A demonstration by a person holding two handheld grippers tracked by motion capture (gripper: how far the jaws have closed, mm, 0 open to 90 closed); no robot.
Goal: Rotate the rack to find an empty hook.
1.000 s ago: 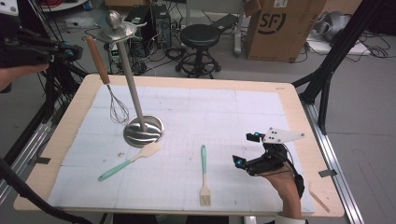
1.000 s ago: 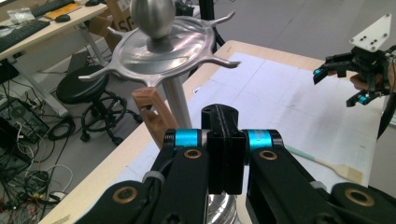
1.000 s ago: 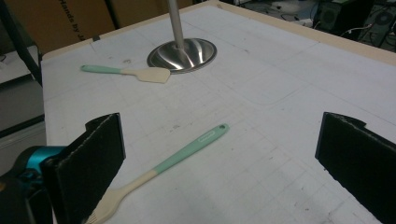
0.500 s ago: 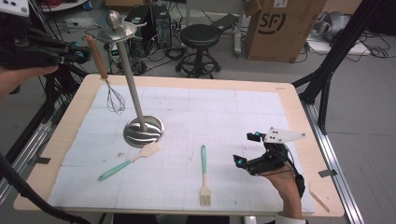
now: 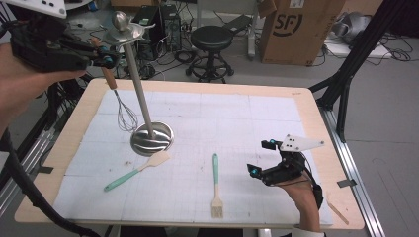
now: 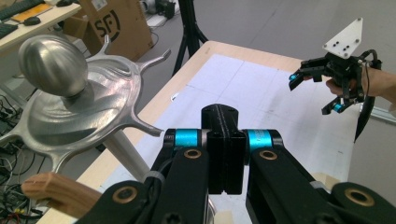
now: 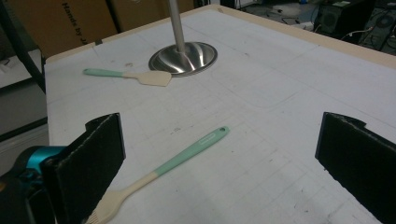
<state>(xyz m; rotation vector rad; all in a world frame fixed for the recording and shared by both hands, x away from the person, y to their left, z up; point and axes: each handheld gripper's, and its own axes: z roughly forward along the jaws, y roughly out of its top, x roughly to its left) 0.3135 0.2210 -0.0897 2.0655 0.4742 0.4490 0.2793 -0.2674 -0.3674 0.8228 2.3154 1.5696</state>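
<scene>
The left gripper is high above the table's far left corner, and its jaws are pressed together on the wooden handle of the whisk. The whisk hangs in the air with its long axis nearly upright, handle up and wire head down, a little tilted. It is just beside the pole of the stand, on the pole's left side in the high view. I judge that the work in hand is to hang the whisk on the stand. The coming move then turns on one relation: the hooks spread out from the stand's crown close to the fingertips, and in the left gripper view they lie to the left of the jaws and slightly above the handle's end. The left hand is clearly the nearer one. The right gripper is low at the near right of the table with its jaws wide apart and nothing between them; the brush lies just to its left and the spatula lies by the stand's base. The exact place where the pads press the handle is hidden under the gripper's own links. I cannot tell if the handle has a loop or a hole for a hook.
</scene>
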